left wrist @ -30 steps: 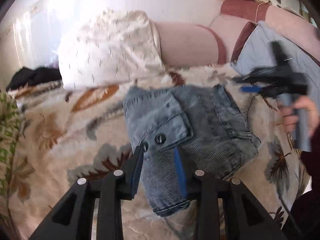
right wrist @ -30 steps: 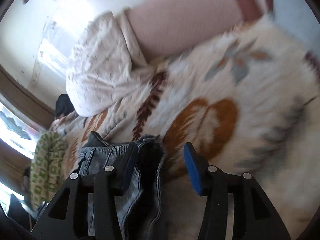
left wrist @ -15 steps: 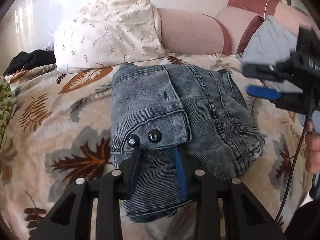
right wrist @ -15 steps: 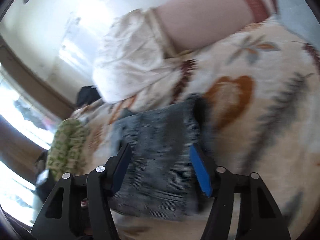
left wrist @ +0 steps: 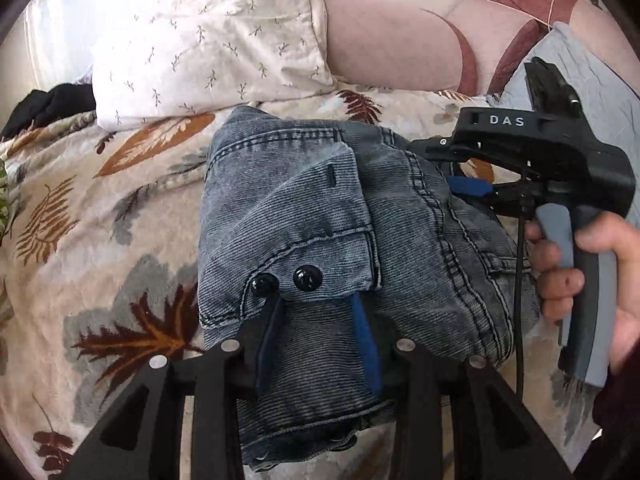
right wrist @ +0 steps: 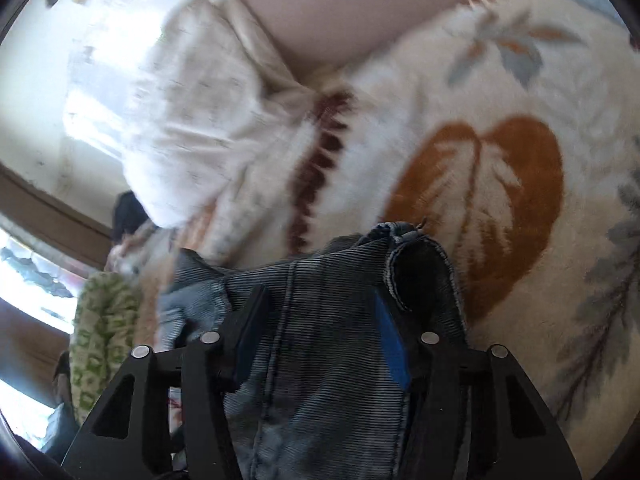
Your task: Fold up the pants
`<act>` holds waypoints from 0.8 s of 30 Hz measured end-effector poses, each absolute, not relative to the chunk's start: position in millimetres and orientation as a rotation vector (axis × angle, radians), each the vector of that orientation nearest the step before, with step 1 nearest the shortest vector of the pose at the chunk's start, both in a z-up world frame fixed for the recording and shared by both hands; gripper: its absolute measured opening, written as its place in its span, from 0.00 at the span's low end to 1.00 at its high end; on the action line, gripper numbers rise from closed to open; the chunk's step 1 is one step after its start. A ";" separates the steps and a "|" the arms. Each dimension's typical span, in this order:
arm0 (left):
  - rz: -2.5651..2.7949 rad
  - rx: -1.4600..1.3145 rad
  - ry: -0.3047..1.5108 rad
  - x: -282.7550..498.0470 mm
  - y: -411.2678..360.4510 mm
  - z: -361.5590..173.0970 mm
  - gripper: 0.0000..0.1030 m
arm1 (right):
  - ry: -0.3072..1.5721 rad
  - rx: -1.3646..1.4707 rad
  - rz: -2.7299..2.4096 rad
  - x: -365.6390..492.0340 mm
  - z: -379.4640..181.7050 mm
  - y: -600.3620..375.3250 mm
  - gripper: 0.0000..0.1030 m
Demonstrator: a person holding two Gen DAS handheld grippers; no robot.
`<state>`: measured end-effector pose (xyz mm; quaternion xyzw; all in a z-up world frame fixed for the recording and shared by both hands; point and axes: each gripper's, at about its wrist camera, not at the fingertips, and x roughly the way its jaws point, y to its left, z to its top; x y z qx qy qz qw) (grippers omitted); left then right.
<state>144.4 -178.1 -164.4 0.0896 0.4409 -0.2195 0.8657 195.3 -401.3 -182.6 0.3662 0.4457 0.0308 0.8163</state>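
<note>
The washed grey-blue denim pants [left wrist: 320,232] lie folded into a compact bundle on the leaf-print blanket [left wrist: 100,240], pocket flap with two black buttons on top. My left gripper [left wrist: 318,312] is open, its jaws spread over the near edge of the bundle just below the buttons. My right gripper [left wrist: 460,176] is at the bundle's far right edge, held by a hand. In the right wrist view the right gripper [right wrist: 320,312] is open with the denim [right wrist: 332,360] lying between and under its jaws.
A white patterned pillow [left wrist: 208,40] and a pink cushion [left wrist: 392,48] lie behind the pants. A pale blue cushion [left wrist: 592,72] is at the right. A dark garment [left wrist: 48,104] lies far left. A green patterned cloth [right wrist: 100,340] lies beyond the pants' left side.
The left gripper has moved closer over the pants, which now look larger. The right gripper swung from beside the bundle onto its right edge, so denim now lies between its jaws.
</note>
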 end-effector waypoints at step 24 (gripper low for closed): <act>-0.311 0.234 0.873 125.3 -127.4 -148.4 0.58 | 0.965 0.350 0.162 73.5 -121.6 -295.8 0.56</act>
